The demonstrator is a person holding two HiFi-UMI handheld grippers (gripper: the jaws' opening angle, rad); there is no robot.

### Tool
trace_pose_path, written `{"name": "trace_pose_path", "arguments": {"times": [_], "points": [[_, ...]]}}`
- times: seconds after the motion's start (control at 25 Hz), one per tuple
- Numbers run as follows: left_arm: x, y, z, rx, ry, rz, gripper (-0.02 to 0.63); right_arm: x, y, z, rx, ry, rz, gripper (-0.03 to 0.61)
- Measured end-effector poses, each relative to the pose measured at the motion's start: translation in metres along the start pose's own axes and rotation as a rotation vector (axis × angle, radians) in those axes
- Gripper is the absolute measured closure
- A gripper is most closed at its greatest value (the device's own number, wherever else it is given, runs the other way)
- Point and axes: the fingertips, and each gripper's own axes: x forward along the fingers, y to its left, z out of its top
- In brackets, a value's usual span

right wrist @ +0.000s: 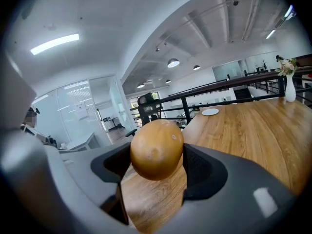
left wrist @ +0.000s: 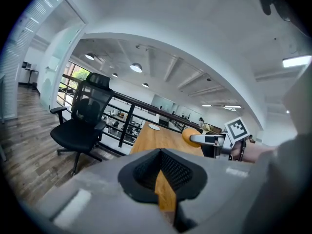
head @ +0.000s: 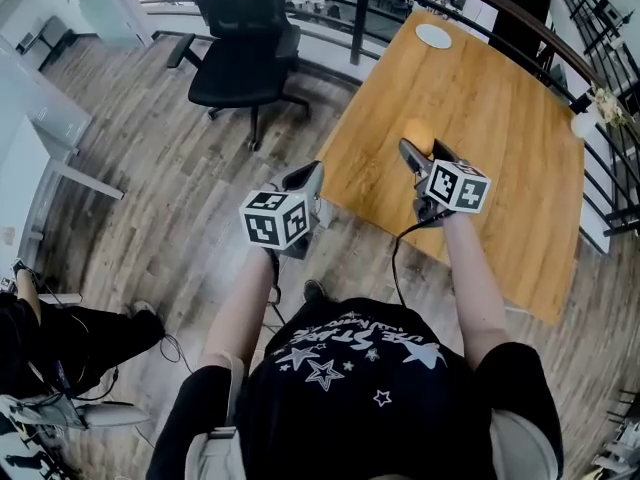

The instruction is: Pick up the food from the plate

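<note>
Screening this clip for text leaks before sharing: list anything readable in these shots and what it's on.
Nothing can be quoted; no text here is legible.
Black T-shirt: white lettering above printed stars, too warped to read.
Marker cubes: black-and-white square code patterns, no words or numbers.
Sheet on the glass wall: too small and blurred to read.

Food golden-brown, plate — seemingly white
</note>
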Motion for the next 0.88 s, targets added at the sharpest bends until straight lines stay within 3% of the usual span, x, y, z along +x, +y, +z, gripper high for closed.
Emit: {"name": "trace_pose_path", "arguments": {"times": [0.88], "points": [[0.013,-0.109,-0.030,-0.004,-0.034,0.071,0.612,-0.082,-0.053,-0.020,-0.001,0.027,0.115,0.244]]}}
